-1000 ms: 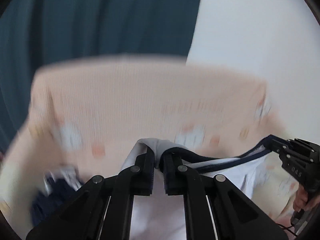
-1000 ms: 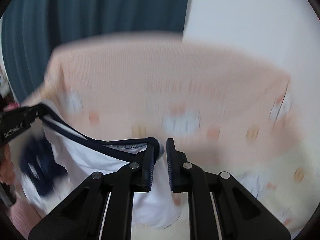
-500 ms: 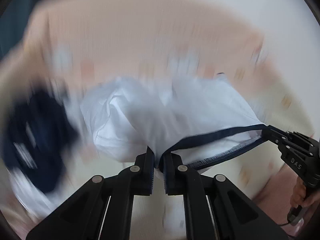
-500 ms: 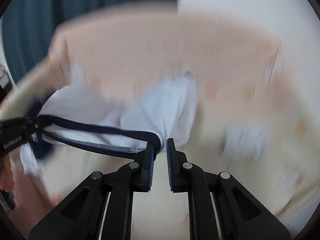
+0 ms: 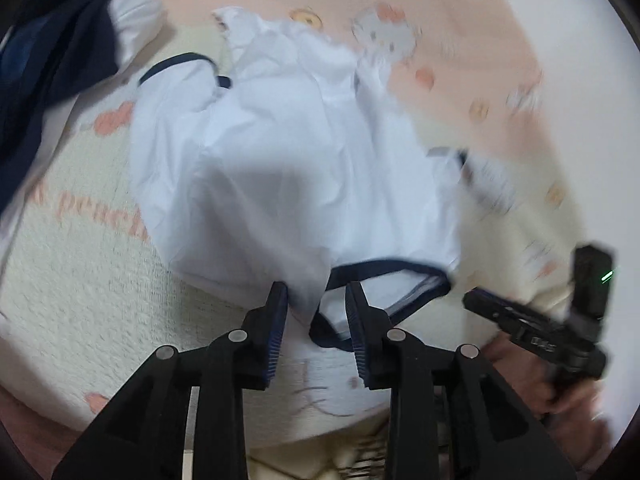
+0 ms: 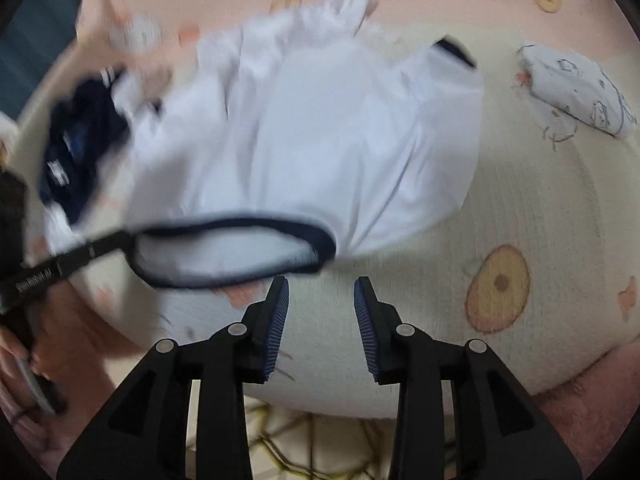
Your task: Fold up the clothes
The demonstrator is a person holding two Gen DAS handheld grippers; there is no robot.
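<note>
White shirt with navy trim: spread crumpled on the peach-and-cream blanket, collar nearest both cameras. Left tongs: fingers apart, collar fabric lying between them, not clamped. Right tongs: fingers apart, nothing between them, just short of the collar. Dark navy garment: heaped beyond the shirt's left edge. Printed white cloth: beyond the shirt's right edge.

Home bedroom: cartoon-print blanket, scattered laundry, dark curtain.
</note>
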